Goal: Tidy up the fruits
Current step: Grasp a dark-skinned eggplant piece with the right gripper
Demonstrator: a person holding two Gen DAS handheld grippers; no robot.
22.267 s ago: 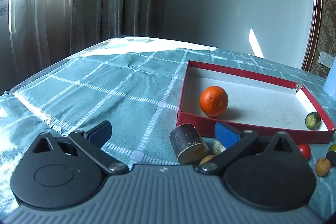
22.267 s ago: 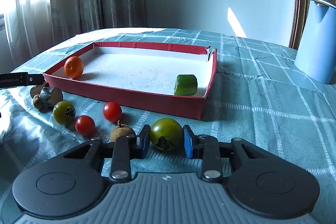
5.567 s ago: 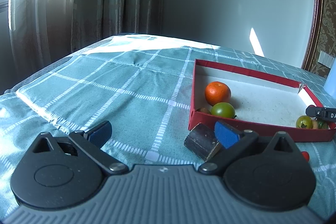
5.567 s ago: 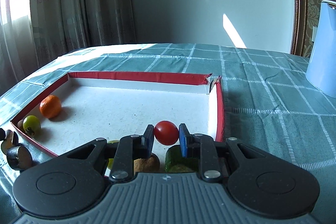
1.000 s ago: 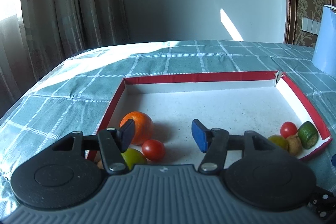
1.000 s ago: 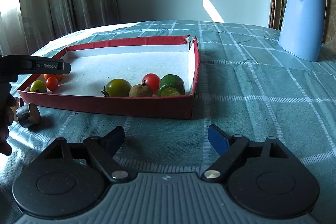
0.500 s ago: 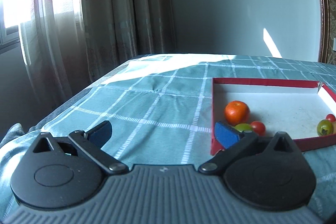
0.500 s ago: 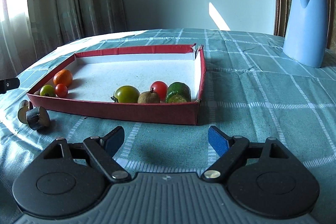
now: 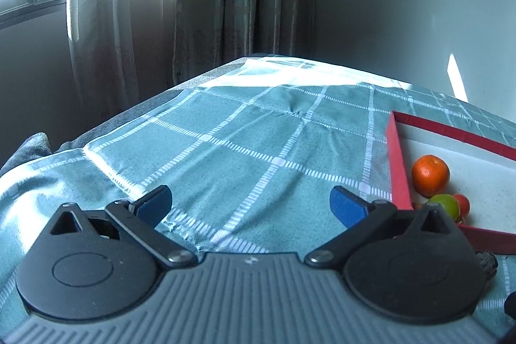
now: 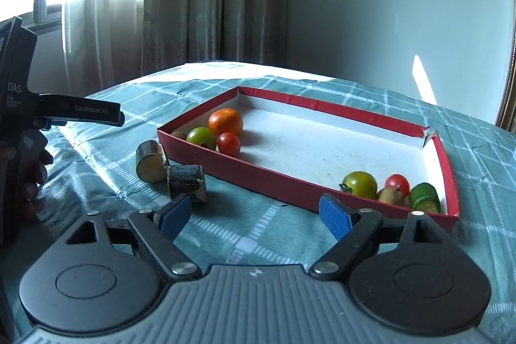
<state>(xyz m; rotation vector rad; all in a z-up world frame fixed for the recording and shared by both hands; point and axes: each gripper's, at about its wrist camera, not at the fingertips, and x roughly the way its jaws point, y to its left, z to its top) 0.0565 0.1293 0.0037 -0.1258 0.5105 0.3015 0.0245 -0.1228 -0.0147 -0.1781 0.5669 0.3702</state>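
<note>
A red tray (image 10: 290, 182) with a white floor holds an orange (image 10: 225, 122), a green tomato (image 10: 201, 137) and a red tomato (image 10: 228, 143) at its left end, and a green tomato (image 10: 360, 183), a red tomato (image 10: 397, 182), a brown fruit (image 10: 391, 195) and a green piece (image 10: 424, 197) at its right corner. Two dark cut pieces (image 10: 186, 177) lie on the cloth outside the tray. My right gripper (image 10: 254, 215) is open and empty in front of the tray. My left gripper (image 9: 250, 203) is open and empty over bare cloth, left of the tray (image 9: 398, 170).
The table has a teal checked cloth (image 9: 258, 150). Curtains (image 9: 209, 5) and a window stand behind its far left edge. The left gripper's body (image 10: 77, 113) shows at the left of the right wrist view.
Both grippers have swung left. The left view now shows mostly bare cloth with the tray at its right edge. The blue kettle has left the right view. Both stay open.
</note>
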